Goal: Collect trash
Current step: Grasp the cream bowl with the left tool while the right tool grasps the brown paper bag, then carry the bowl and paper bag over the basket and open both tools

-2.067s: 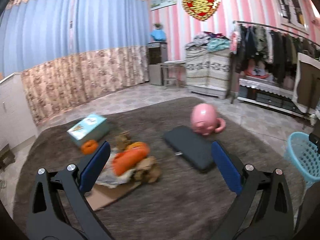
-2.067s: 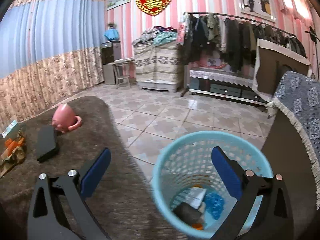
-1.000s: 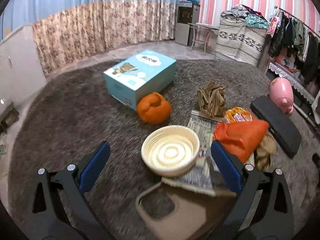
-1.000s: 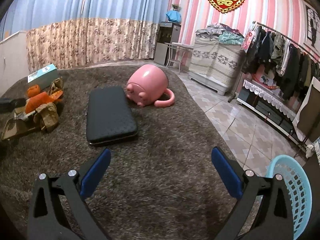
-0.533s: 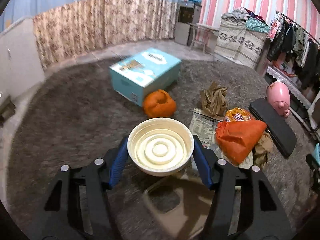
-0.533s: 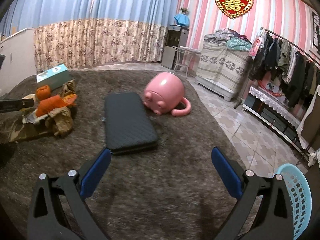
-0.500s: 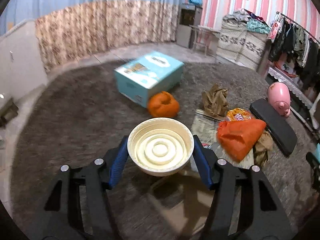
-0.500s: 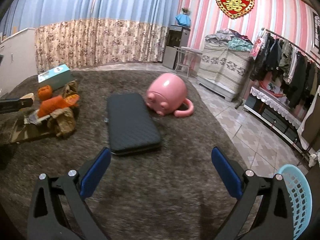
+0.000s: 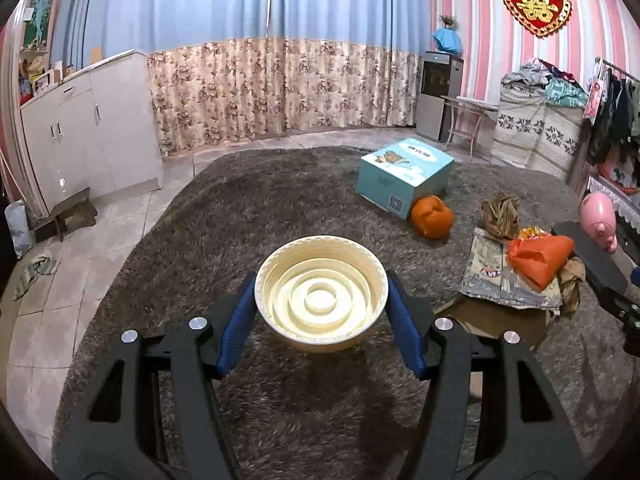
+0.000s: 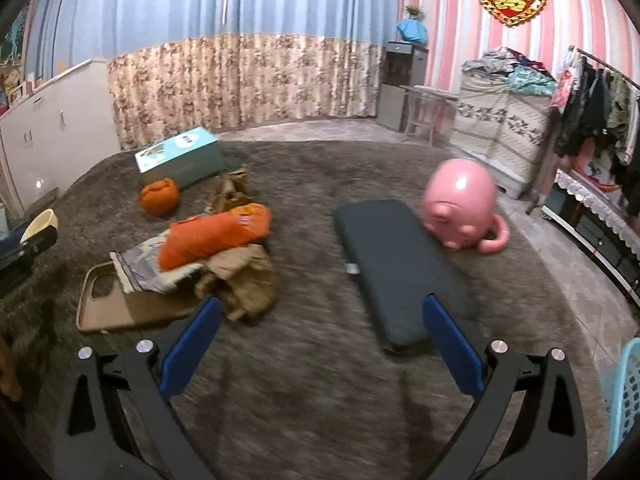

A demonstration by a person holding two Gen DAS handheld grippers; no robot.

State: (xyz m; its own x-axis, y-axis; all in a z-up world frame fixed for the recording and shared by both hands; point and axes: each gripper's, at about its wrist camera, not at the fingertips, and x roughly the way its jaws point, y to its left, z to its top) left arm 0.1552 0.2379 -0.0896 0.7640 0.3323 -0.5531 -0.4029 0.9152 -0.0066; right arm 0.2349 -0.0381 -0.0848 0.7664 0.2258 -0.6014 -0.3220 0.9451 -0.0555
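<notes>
My left gripper (image 9: 321,284) is shut on a cream ribbed bowl (image 9: 320,304), its blue pads pressing both sides of the rim, above the brown carpet (image 9: 248,216). To its right lies the trash pile: an orange bag (image 9: 538,258) on newspaper (image 9: 492,276), crumpled brown paper (image 9: 500,214) and an orange lump (image 9: 432,218). In the right wrist view my right gripper (image 10: 320,304) is open with nothing between its fingers, just short of the orange bag (image 10: 212,236) and a brown paper wad (image 10: 244,276). The light blue basket (image 10: 624,392) shows at the right edge.
A teal box (image 9: 404,176) sits behind the pile. A black pad (image 10: 396,264) and a pink piggy bank (image 10: 460,208) lie right of the pile. A flat cardboard piece (image 10: 120,304) lies at the pile's near side. White cabinets (image 9: 80,132) stand at the left.
My left gripper closed on the bowl and carried it off the pile to the left. My right gripper swung from the basket toward the pile and came closer to it.
</notes>
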